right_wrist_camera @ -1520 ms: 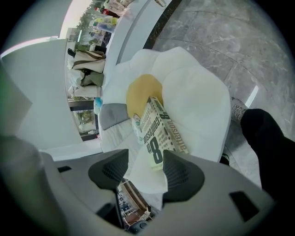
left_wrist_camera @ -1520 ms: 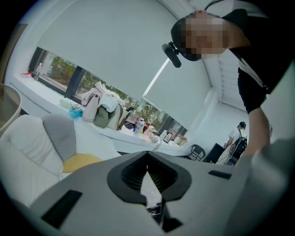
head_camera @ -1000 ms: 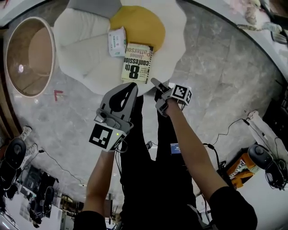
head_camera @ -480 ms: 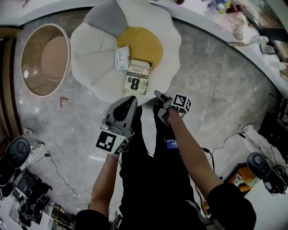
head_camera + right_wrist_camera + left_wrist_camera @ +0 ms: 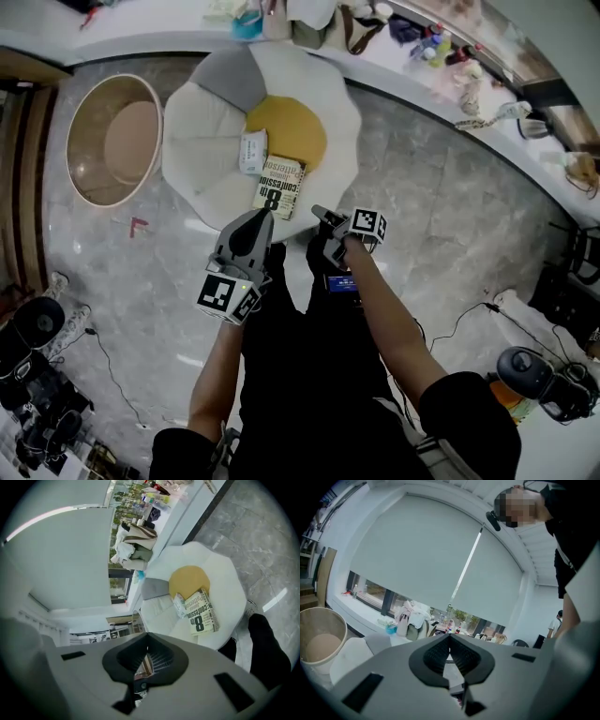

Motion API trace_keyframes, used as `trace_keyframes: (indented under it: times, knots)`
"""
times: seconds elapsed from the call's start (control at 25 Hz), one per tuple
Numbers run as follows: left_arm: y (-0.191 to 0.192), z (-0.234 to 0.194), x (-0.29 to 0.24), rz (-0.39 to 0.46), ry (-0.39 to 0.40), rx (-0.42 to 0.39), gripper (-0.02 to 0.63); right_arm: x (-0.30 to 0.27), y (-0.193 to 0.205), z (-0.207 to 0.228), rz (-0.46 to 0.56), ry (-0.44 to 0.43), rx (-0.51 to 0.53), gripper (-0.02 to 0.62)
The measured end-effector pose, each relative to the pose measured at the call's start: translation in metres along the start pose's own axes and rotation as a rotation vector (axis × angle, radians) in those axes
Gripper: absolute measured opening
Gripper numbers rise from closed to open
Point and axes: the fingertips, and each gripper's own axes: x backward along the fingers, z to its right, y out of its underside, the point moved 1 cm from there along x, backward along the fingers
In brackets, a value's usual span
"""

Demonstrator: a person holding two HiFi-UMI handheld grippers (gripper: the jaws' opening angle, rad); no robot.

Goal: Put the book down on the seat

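A: The fingers first. How do they stand?

B: The right gripper's (image 5: 147,637) fingers (image 5: 159,658) have just been closing. They now meet at the tips with nothing between them. The left gripper's (image 5: 450,637) fingers (image 5: 436,655) are pressed together too, and they hold nothing.

A: And the book?

B: The paperback book (image 5: 279,187) has a cream cover with heavy black lettering, a big "8th confession". It lies flat and cover up on the white, petal-shaped cushioned seat (image 5: 202,112), apart from both grippers. Its far end overlaps the round mustard-yellow pad (image 5: 292,127) at the seat's middle. A small white packet with green print (image 5: 251,152) lies just beside it, at its far left corner. One petal of the seat is grey.

A: Where are the grippers, seen from the head?

B: Side by side, near the seat's nearer edge, over the person's black trousers.

A: Any containers?

B: A round beige tub (image 5: 84,141) stands on the grey marble floor (image 5: 450,187), just left of the seat. Inside it only a pale pinkish bottom shows. A teal cup (image 5: 248,23) stands on the white ledge beyond the seat, among bags. What it holds cannot be made out.
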Motion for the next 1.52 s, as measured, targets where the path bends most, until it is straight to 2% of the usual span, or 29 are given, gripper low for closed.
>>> trace_keyframes:
  times: [0.32, 0.64, 0.8, 0.88, 0.96, 1.2, 1.32, 1.52]
  knots:
    - [-0.038, 0.071, -0.015, 0.059, 0.052, -0.078, 0.012, 0.049, -0.023, -0.063, -0.025, -0.092, 0.134, 0.017]
    - [-0.055, 0.110, -0.012, 0.106, 0.084, -0.108, 0.012, 0.090, -0.019, -0.144, -0.098, -0.193, 0.429, 0.017]
    - [-0.067, 0.129, -0.007, 0.140, 0.106, -0.127, 0.012, 0.114, -0.014, -0.180, -0.106, -0.202, 0.579, 0.017]
    - [-0.069, 0.135, -0.003, 0.155, 0.112, -0.136, 0.012, 0.123, -0.007, -0.200, -0.106, -0.247, 0.667, 0.015]
    - [-0.067, 0.141, -0.001, 0.161, 0.114, -0.134, 0.012, 0.135, -0.002, -0.214, -0.094, -0.279, 0.751, 0.015]
    - [-0.068, 0.144, 0.009, 0.171, 0.107, -0.125, 0.012, 0.166, 0.014, -0.246, -0.038, -0.302, 1.052, 0.015]
    - [-0.068, 0.144, 0.012, 0.181, 0.104, -0.122, 0.012, 0.181, 0.025, -0.258, -0.005, -0.330, 1.130, 0.015]
    - [-0.063, 0.142, 0.017, 0.184, 0.097, -0.112, 0.012, 0.199, 0.034, -0.266, 0.055, -0.342, 1.200, 0.015]
